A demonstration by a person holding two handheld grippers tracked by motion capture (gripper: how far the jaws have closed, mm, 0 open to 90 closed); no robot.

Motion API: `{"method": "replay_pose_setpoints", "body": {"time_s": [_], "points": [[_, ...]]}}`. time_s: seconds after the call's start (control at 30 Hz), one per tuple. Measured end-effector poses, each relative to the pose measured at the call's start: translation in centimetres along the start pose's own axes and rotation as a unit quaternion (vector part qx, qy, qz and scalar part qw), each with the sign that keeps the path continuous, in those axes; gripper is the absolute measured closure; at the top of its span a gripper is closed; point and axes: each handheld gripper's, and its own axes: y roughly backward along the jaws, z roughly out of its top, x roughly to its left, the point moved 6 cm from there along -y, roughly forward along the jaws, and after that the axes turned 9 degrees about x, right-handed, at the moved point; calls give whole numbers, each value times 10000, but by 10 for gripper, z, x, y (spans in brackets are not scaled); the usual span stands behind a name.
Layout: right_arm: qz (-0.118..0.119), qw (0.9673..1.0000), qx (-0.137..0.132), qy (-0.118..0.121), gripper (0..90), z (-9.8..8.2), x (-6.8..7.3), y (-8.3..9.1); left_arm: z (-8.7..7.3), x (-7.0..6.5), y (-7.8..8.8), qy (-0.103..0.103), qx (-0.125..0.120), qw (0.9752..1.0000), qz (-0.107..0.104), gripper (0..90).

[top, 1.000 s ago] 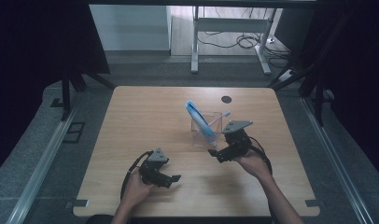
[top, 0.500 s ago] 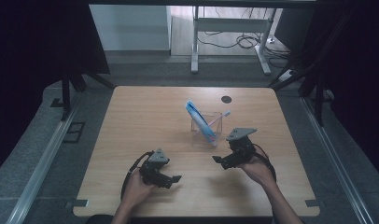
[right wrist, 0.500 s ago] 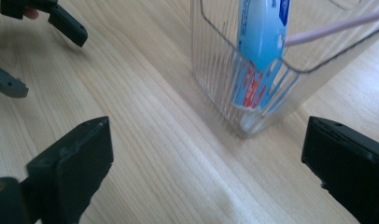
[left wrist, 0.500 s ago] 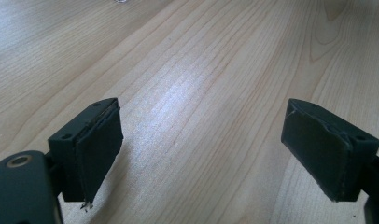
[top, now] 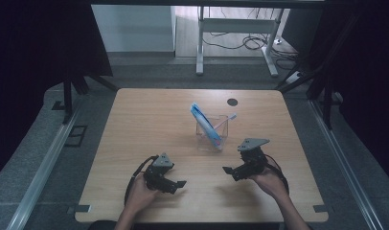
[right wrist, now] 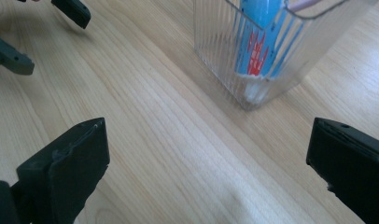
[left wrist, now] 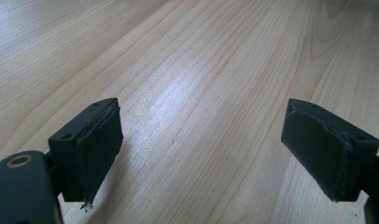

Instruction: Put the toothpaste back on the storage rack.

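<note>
- The clear plastic cup (top: 211, 135) stands upright on the tabletop (top: 144, 120), a little right of centre and ahead of both hands.
- A blue toothpaste tube (top: 204, 126) leans in the cup, cap end down against the base, its flat end rising up and to the left past the rim. A pink-handled toothbrush (top: 224, 121) slants out toward the right rim.
- The right gripper (top: 236, 170) is held above the tabletop near the cup, to its right and nearer the person. Its jaws stand wide apart and hold nothing; in the right gripper view the cup (right wrist: 271, 51) lies ahead, apart from both jaws.
- The left gripper (top: 177, 184) sits low at the near edge, well apart from the cup. Its jaws are also spread and empty, with bare wood between them.
- Judgement, cup: thin ribbed walls, likely light, stiff but crackable, and smooth enough to slip. With tall contents leaning out, it probably tips easily; hold it low across two opposite walls.
- Judgement, tube: soft and light, and it would dent under pressure. The flat upper end above the rim is the best place to take hold.
- Judgement, toothbrush: stiff, thin and light; take it by the exposed handle and lift it along its slant.
</note>
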Motion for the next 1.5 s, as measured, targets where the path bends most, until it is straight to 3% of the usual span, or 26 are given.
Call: {"method": "replay_pose_setpoints", "body": {"time_s": [0.8,1.03,1.5], "points": [[-209,9990,-50,-400,0,-51,-7,25,-1,0,0,-12,43,10000,56,128],[-276,9984,-59,-480,1,-65,-9,19,-2,-1,-1,-24,69,9999,72,128],[-302,9987,25,-421,5,-83,-8,-1,-3,-2,-4,-53,142,9998,101,128]]}}
